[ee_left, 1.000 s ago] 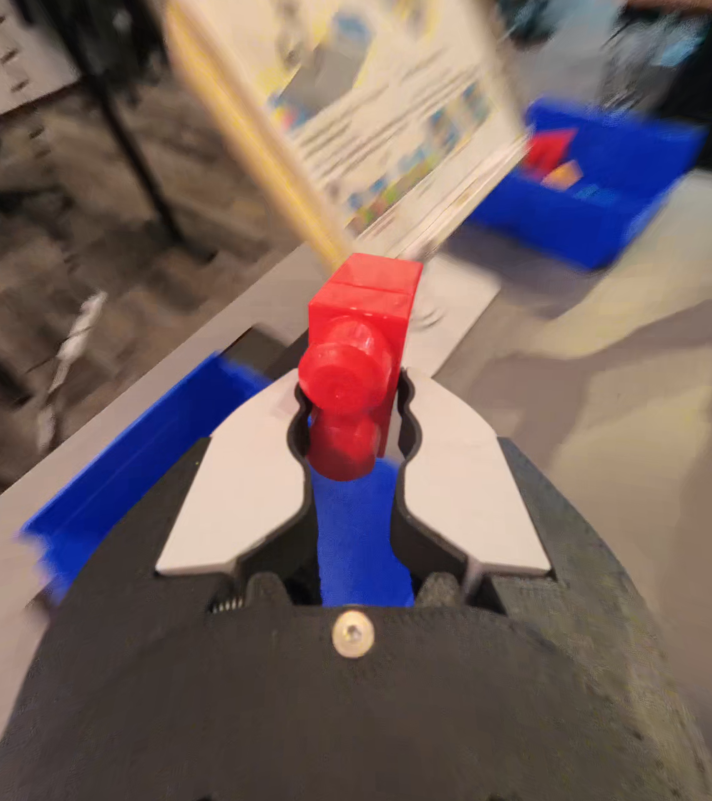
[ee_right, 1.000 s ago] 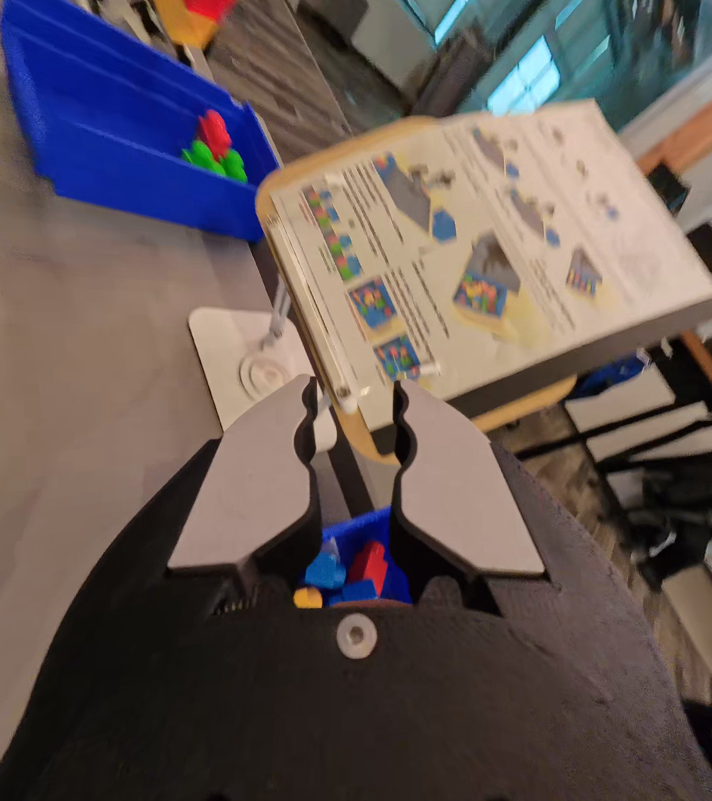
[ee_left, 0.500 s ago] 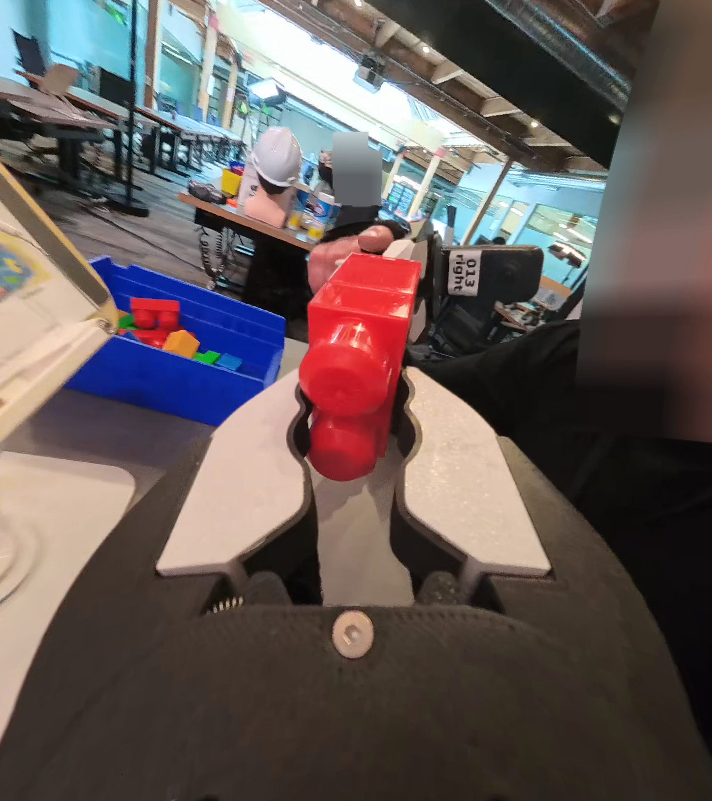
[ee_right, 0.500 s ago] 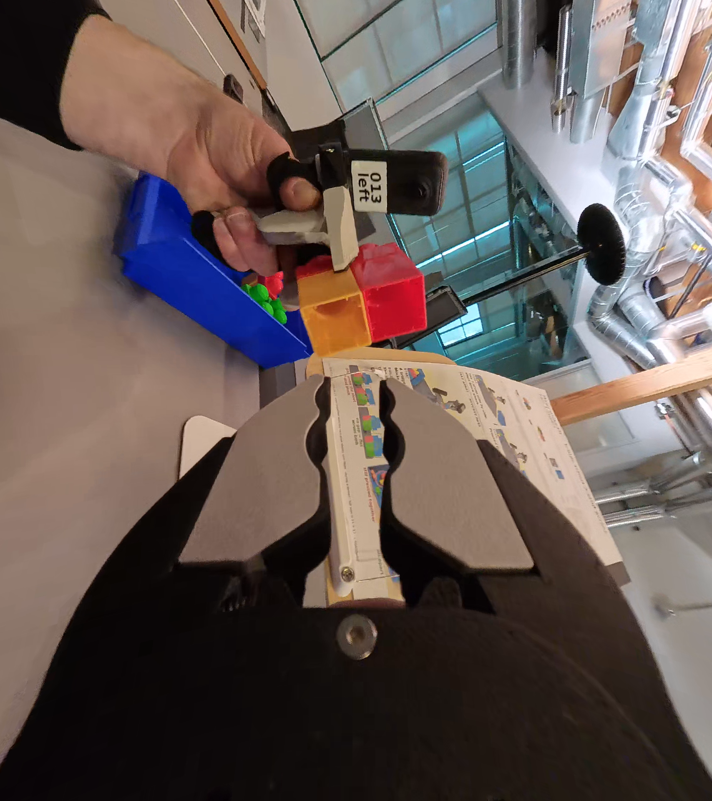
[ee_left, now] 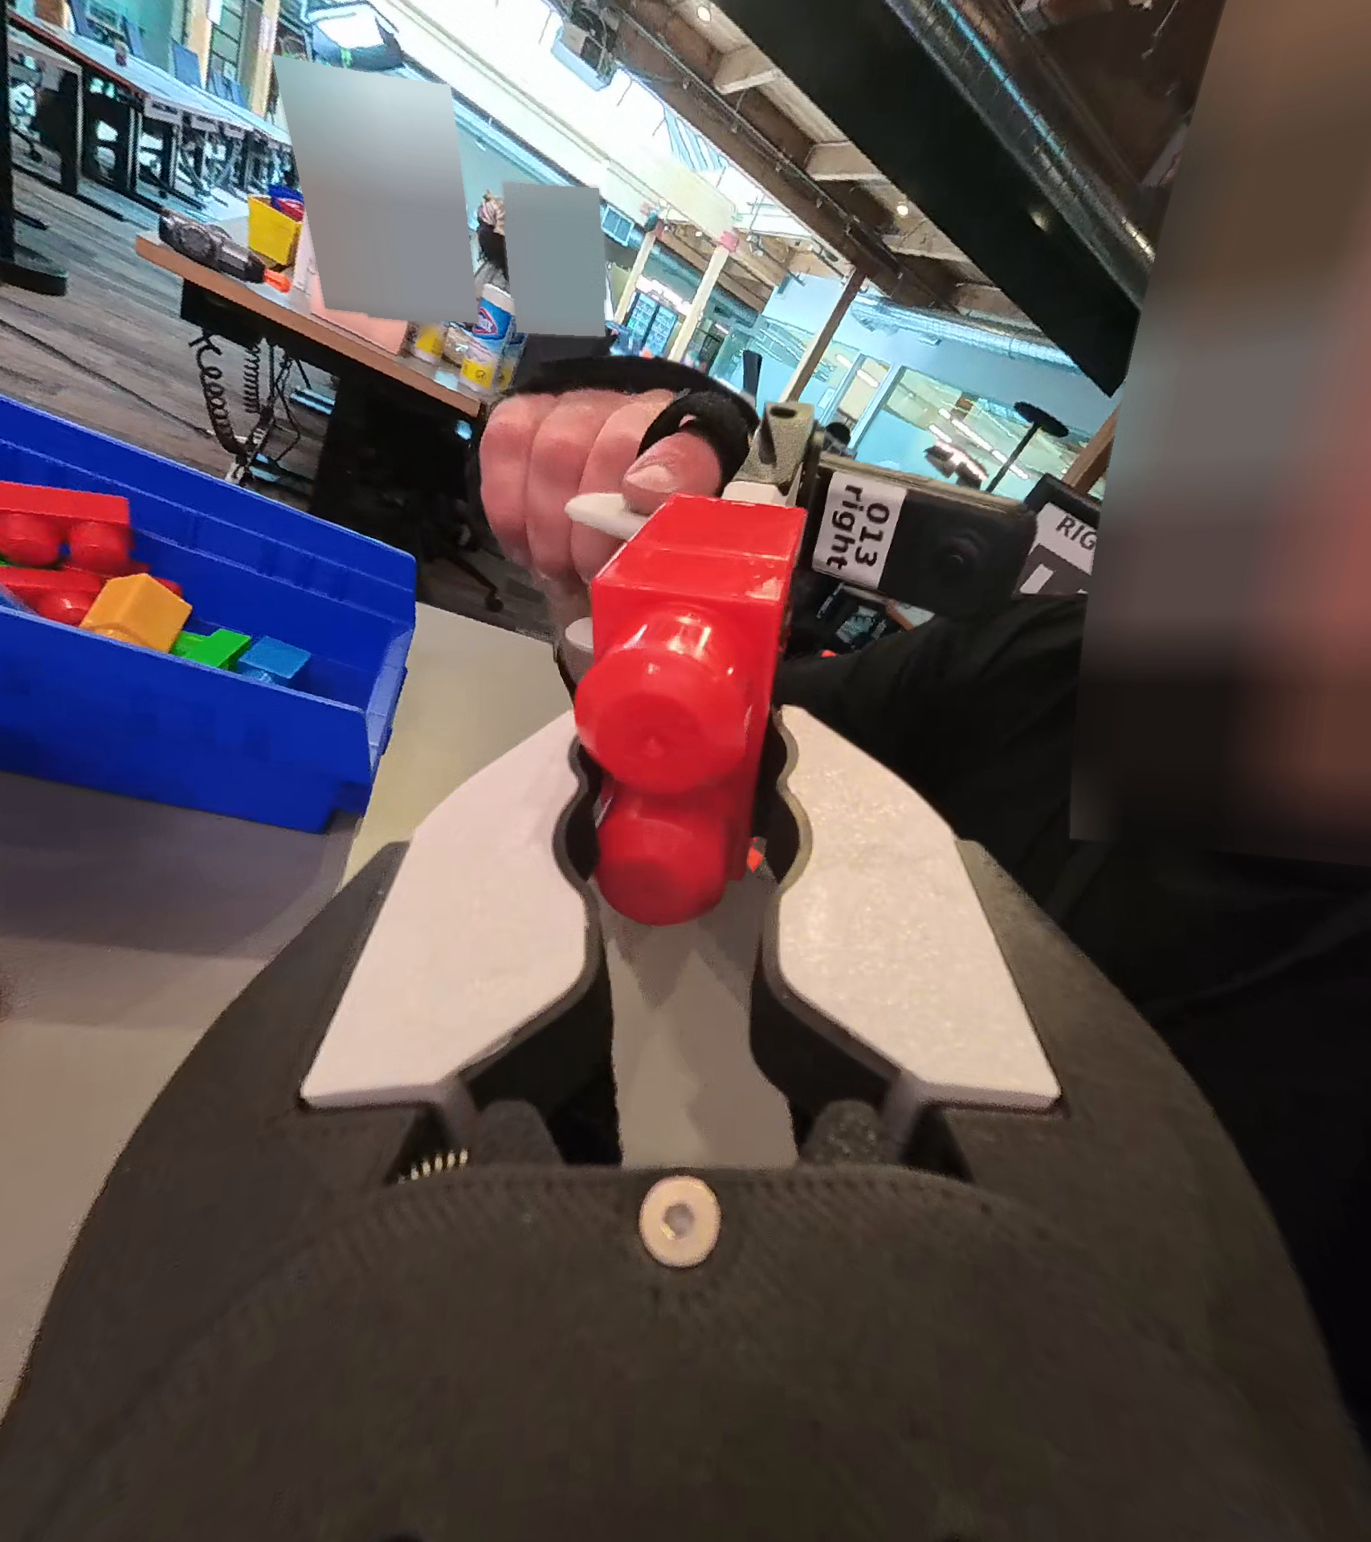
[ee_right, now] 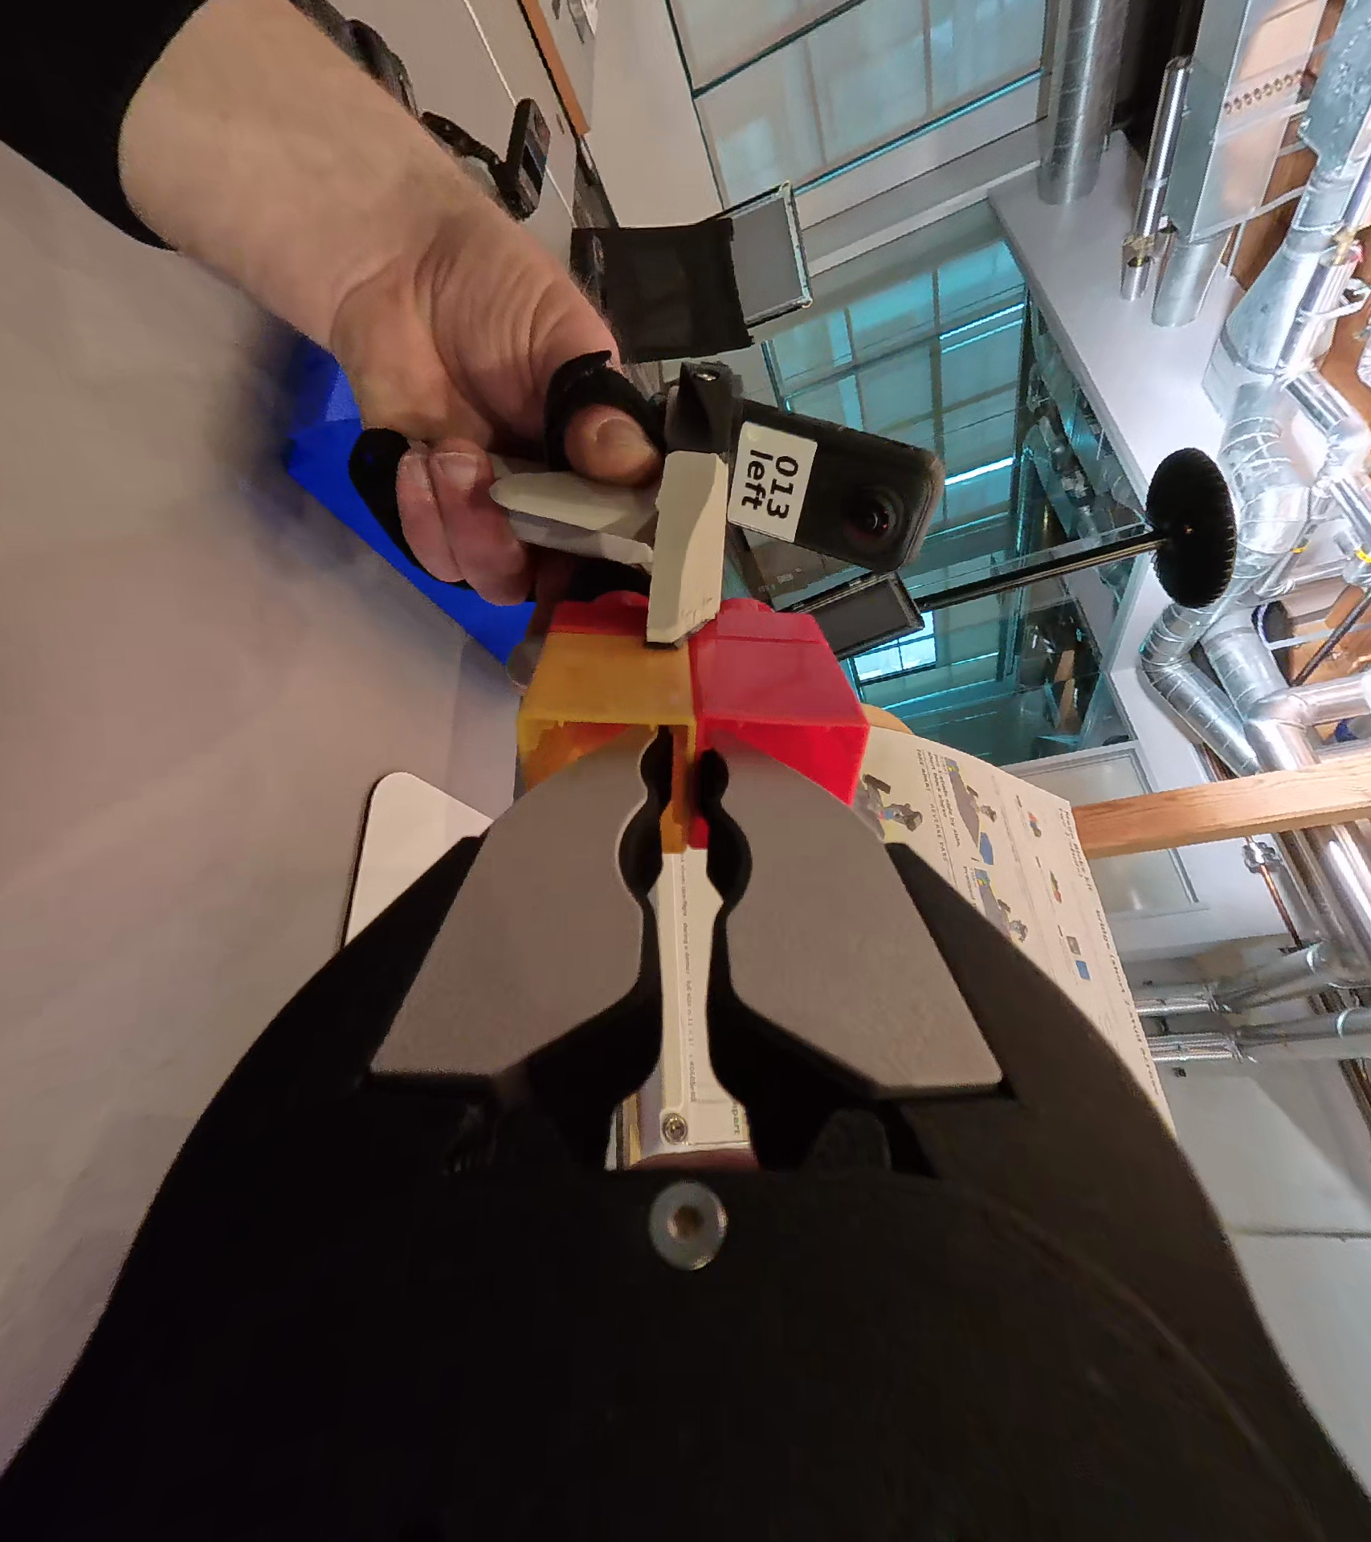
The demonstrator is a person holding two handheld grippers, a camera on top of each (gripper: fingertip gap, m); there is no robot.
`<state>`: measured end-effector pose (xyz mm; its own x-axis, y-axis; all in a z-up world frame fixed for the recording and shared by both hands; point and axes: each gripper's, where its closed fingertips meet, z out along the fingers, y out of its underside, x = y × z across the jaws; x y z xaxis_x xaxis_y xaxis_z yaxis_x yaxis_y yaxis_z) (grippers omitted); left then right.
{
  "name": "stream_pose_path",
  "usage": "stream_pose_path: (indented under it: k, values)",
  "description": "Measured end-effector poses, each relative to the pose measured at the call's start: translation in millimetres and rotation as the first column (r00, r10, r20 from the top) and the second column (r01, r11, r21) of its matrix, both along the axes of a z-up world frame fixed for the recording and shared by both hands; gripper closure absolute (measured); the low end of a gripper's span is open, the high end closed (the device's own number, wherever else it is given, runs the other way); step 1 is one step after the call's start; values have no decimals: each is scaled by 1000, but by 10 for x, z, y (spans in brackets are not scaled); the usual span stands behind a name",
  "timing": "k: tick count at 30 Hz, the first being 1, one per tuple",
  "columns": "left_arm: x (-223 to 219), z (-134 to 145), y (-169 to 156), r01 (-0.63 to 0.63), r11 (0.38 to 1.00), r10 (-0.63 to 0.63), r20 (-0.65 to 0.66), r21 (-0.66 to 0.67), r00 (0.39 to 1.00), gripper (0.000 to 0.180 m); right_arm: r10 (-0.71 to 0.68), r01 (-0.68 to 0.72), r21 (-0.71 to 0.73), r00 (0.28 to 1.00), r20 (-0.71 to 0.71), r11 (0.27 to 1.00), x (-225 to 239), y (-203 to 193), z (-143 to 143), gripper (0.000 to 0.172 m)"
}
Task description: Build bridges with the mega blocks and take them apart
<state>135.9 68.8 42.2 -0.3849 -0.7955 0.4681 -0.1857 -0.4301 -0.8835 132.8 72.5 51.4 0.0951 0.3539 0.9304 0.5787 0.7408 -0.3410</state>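
My left gripper [ee_left: 678,743] is shut on a red block [ee_left: 690,634], whose two studs face the camera, and holds it above the table. In the right wrist view the same piece shows from its hollow side as an orange block [ee_right: 607,692] joined to a red block [ee_right: 773,684]. One left finger [ee_right: 690,551] presses on their seam. My right gripper [ee_right: 686,763] is shut on the adjoining walls of the orange and red blocks. In the left wrist view the right gripper's body [ee_left: 940,542] shows behind the red block, its fingers hidden.
A blue bin [ee_left: 164,726] with several loose coloured blocks stands at the left on the grey table [ee_right: 81,667]. An instruction sheet on a stand [ee_right: 999,876] with a white base [ee_right: 406,834] is beyond the blocks. A person's hands [ee_right: 381,292] hold both grippers. Only a small space, under 4 cm, lies between the two pairs of fingers.
The left gripper swung away from the bin, keeping the red block. The right gripper came up to the blocks and its jaws closed from wide apart onto the orange and red walls.
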Motion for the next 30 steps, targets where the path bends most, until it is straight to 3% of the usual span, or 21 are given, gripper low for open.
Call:
stream_pose_path:
  k: [6, 19, 22, 24, 27, 30]
  values:
    - [13, 8, -7, 7, 1000, -7, 65, 1, 998, 144, -6, 5, 29, 1000, 27, 1000, 32, -2, -12, 168]
    - [8, 121, -242, 19, 991, -26, 48, 133, 999, 145, 13, -22, 122, 997, 74, 992, 67, -249, 118, 168]
    - [-422, 374, 192, -149, 988, 141, 165, 34, 976, 145, -2, 4, 137, 1000, -16, 991, 407, -331, 466, 168]
    - [-630, 389, 347, -253, 961, 234, 154, 113, 960, 145, -39, 53, 171, 996, -83, 984, 739, -382, 744, 169]
    - [-591, 420, 326, -245, 961, 227, 142, 125, 963, 145, -63, 81, 168, 992, -112, 982, 909, -393, 858, 168]
    - [-584, 443, 307, -240, 963, 222, 142, 124, 965, 145, -172, 186, 172, 981, -93, 967, 1081, -226, 849, 168]
